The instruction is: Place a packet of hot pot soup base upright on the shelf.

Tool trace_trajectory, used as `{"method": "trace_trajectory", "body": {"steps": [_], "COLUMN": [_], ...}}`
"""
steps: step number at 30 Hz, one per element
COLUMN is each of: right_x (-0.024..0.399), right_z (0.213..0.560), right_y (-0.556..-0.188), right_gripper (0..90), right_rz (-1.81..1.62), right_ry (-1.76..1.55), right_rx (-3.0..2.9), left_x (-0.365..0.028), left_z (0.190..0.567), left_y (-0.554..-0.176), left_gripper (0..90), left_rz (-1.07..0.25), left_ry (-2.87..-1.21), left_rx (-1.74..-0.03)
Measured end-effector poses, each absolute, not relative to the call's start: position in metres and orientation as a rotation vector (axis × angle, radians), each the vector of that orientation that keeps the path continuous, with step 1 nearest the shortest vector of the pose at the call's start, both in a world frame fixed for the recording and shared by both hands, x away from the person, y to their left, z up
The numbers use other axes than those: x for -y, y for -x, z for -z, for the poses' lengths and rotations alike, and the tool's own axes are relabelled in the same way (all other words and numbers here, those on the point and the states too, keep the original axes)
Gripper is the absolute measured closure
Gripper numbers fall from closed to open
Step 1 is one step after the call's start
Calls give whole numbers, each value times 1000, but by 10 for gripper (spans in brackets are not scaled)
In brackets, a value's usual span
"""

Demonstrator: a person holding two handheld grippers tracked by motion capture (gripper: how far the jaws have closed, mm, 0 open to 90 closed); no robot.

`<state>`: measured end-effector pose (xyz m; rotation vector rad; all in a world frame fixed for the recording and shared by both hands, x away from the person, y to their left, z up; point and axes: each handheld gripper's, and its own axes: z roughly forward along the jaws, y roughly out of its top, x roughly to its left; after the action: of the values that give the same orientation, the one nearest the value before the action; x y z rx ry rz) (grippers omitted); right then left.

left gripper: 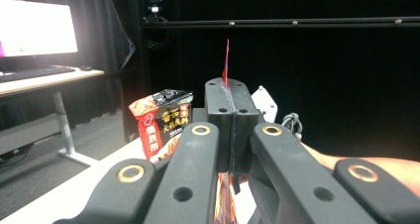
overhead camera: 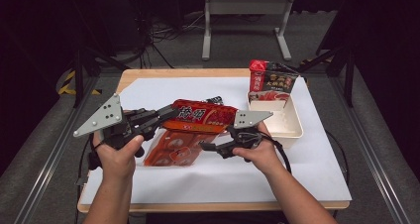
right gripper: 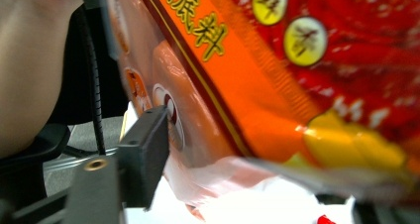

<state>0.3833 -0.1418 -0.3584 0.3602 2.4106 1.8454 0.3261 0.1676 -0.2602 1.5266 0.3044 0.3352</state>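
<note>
My left gripper (overhead camera: 171, 113) is shut on the left edge of a red snack packet (overhead camera: 205, 114) and holds it level above the table. In the left gripper view the closed jaws pinch the packet's thin red edge (left gripper: 226, 68). Under it lies a translucent orange bag (overhead camera: 173, 149) on the white sheet. My right gripper (overhead camera: 207, 145) stands open at the bag's right end. In the right gripper view one black finger (right gripper: 143, 154) sits against the orange bag (right gripper: 198, 105), with the red packet (right gripper: 346, 45) above; the other finger is hidden.
A red and black pouch (overhead camera: 270, 83) stands in the back of a white tray (overhead camera: 292, 127) at the right, seen too from the left gripper (left gripper: 163, 122). A small dark item (overhead camera: 214, 99) lies behind the red packet. A white sheet (overhead camera: 223, 177) covers the table.
</note>
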Motion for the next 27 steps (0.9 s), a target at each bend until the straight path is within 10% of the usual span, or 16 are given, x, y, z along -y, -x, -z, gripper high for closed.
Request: {"method": "trace_trajectory", "body": {"steps": [13,27], "right_x": [144,154], "right_z": [351,332], "right_y": [-377,-369], "right_gripper": [680,703], "right_rz": [-1852,-1769], "right_ry": [-219,-201], "right_rx": [-2446,-2493], "left_x": [-171,-175], "left_z": [261,264], "left_y": [-328,-333], "left_gripper": [900,900], "left_rz": [-342,-341], "left_ry": [-1515,-1506], "left_rx": [-326,-372]}}
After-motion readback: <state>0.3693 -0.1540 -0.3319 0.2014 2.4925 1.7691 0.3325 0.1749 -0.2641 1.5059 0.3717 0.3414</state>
